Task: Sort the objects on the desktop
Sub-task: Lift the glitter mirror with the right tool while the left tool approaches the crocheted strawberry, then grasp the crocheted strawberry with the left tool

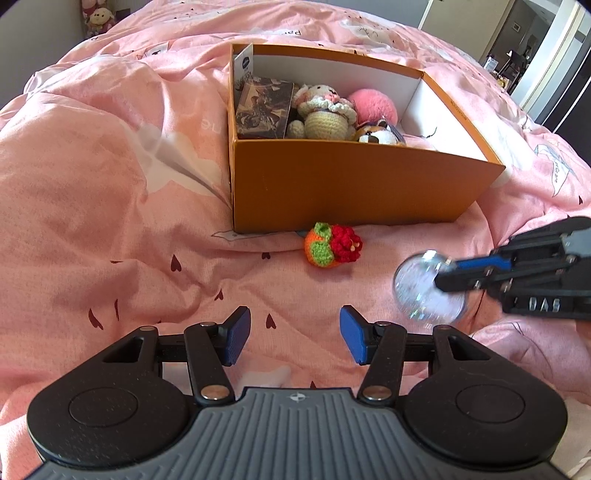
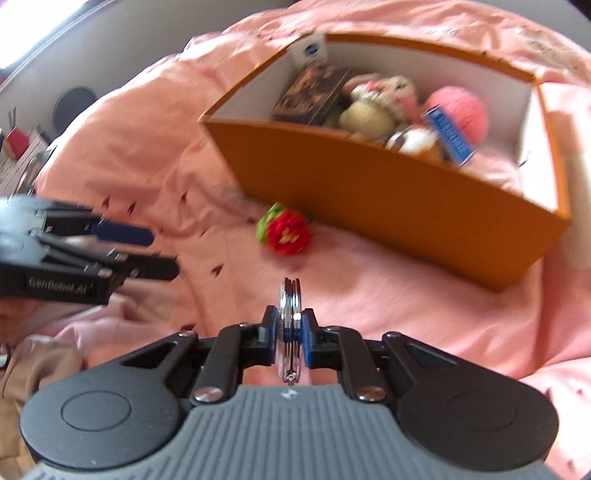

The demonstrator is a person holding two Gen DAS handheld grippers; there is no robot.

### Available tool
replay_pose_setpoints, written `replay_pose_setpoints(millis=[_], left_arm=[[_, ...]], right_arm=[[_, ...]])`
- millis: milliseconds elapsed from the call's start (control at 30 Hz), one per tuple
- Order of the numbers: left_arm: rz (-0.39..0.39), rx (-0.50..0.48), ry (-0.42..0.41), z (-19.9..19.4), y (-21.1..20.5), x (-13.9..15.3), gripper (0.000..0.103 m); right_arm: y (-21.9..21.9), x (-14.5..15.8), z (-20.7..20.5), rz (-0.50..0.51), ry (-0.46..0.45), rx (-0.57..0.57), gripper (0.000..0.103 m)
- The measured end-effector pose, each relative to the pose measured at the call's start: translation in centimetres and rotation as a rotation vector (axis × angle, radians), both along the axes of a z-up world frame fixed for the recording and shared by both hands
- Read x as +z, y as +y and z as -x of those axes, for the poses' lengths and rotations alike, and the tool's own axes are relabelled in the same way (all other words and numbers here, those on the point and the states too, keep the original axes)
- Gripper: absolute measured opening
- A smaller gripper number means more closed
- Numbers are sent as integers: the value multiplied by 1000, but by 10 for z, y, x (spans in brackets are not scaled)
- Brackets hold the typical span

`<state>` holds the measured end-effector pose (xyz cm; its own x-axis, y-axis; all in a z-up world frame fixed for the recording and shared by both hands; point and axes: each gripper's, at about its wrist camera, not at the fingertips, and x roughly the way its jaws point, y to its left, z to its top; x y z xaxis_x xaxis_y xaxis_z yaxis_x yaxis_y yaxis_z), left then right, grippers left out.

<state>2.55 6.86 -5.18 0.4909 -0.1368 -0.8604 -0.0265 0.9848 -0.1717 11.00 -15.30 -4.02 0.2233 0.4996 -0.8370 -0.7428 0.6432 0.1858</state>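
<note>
An orange box stands on the pink bedspread and holds a dark card box, a crocheted doll, a pink pompom and a small plush. A crocheted orange, green and red toy lies in front of the box, also in the right wrist view. My left gripper is open and empty, just short of that toy. My right gripper is shut on a round clear glittery disc, held edge-on above the bed; the disc shows in the left wrist view.
The orange box is at the upper right in the right wrist view, with a blue tag inside. The left gripper reaches in from the left. Clutter lies at the far left edge. A plush toy sits far back.
</note>
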Motion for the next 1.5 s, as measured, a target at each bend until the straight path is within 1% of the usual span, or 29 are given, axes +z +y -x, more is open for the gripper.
replay_pose_setpoints(millis=[67, 167, 267, 367, 433, 467, 567, 700, 800, 867, 967, 1000, 1067, 1133, 1200, 1333, 1467, 1500], left_arm=[[3, 5, -4, -1, 1, 0, 63], [8, 10, -4, -3, 2, 0, 63], [9, 9, -12, -3, 2, -1, 63], [7, -14, -27, -3, -1, -1, 63], [3, -36, -31, -3, -5, -3, 63], [1, -47, -30, -5, -7, -4, 63], [-5, -78, -29, -10, -14, -10, 63], [5, -72, -39, -26, -20, -16, 63], [5, -82, -59, -41, -25, -19, 64], [-8, -102, -53, -51, -29, -23, 64], [-44, -128, -32, -65, -37, -31, 64], [-63, -138, -28, -68, -39, -33, 64], [-123, -171, -19, -71, -46, -37, 64], [-195, -208, -23, -72, -55, -40, 64], [-236, -245, -32, -72, -61, -42, 65], [-253, -289, -40, -75, -68, -46, 65], [-278, -340, -53, -79, -74, -50, 65], [-277, -347, -53, -80, -74, -51, 63]], right_arm=[[-2, 2, -6, 11, -42, -29, 15], [-3, -7, -13, 57, -74, -58, 15], [-3, -23, -16, 82, -59, -74, 15], [-3, -28, -17, 92, -58, -84, 17], [-2, -29, -17, 112, -76, -92, 21], [-3, -30, -18, 117, -80, -94, 22], [-5, -31, -21, 104, -66, -103, 22], [-7, -32, -24, 70, -25, -109, 22], [-6, -31, -21, 59, -18, -87, 21], [-6, -30, -19, 63, -26, -82, 20], [-7, -33, -20, 94, -52, -80, 19], [-7, -34, -21, 93, -46, -80, 18], [-7, -34, -25, 84, -27, -88, 18], [-7, -28, -28, 51, -6, -87, 15], [-5, -19, -30, 17, -11, -93, 15], [2, -10, -34, -11, -49, -99, 15], [16, -19, -36, 58, -110, -85, 15], [18, -22, -37, 71, -115, -83, 15]])
